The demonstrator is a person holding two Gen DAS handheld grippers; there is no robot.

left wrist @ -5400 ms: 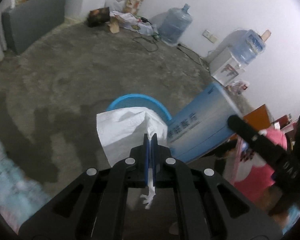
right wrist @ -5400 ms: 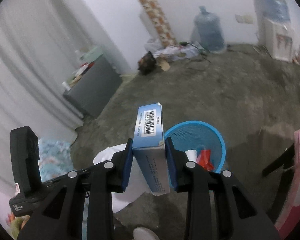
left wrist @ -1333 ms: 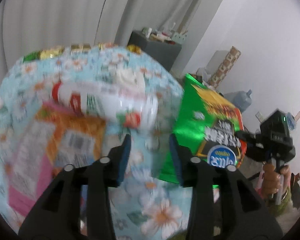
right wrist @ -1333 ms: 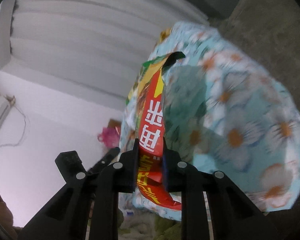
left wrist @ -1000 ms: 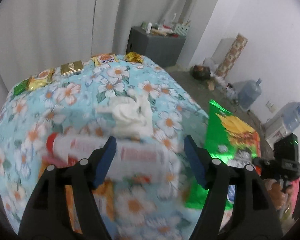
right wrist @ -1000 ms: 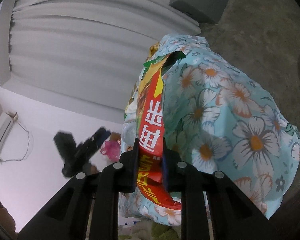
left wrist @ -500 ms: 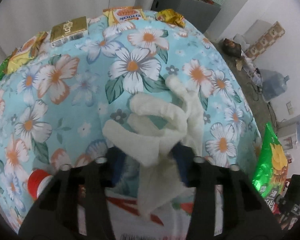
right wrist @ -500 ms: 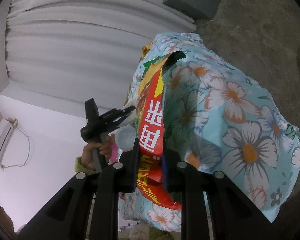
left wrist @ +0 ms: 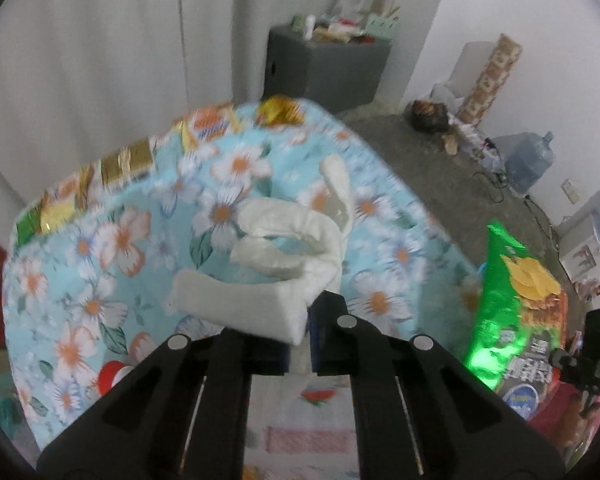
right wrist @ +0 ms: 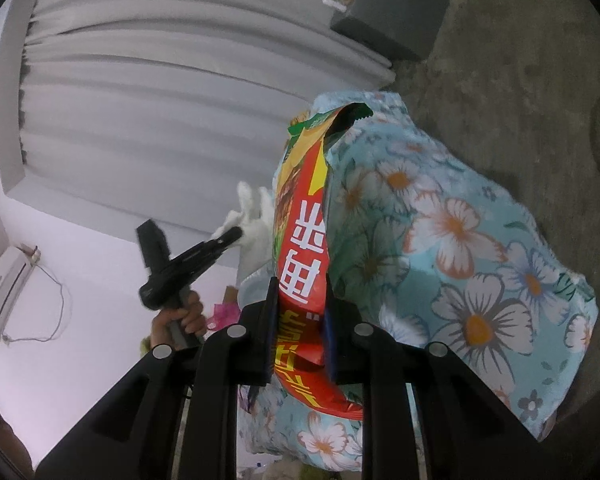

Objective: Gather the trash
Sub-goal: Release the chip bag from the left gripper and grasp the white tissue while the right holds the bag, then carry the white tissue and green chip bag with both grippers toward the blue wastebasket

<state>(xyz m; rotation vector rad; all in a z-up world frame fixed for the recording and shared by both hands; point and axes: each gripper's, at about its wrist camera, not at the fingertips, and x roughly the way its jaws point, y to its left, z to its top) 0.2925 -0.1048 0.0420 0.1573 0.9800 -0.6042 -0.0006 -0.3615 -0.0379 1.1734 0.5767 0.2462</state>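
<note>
A: Tool-wise, both are loaded. The left tool [left wrist: 299, 344] has its jaws brought together, almost no gap, pinched on the near end of a twisted white tissue [left wrist: 276, 272] over the table [left wrist: 100, 280] with the flowered blue cloth. The right tool [right wrist: 300, 332] holds a narrow grip on the green-and-red snack bag [right wrist: 304, 240], pads pressing its flattened side.

B: So the step is lifting both pieces clear, I'd say, and carrying them to wherever the trash goes. No bin shows in either view.

A: Agreed. Start with the big thing: the snack bag. It hangs long below and above the jaws, so it can swing and catch the cloth edge. I'd keep it away from the table as it travels.

B: And the tissue?

A: Only one end is caught. The rest loops out ahead of the jaws, seemingly just above the cloth or brushing it; I can't tell which. Thin paper tears, so a slow straight lift suits it better than a drag across the cloth.

B: Poses?

A: The left tool points steeply down at the tabletop; from the right wrist view the person's hand [right wrist: 180, 320] grips its handle beside the table. The right tool points nearly level, rolled so the table appears sideways.

B: Anything left behind?

A: Small wrappers [left wrist: 204, 128] along the table's far edge, and a red-capped bottle [left wrist: 114, 380] near the left tool, partly hidden.
</note>
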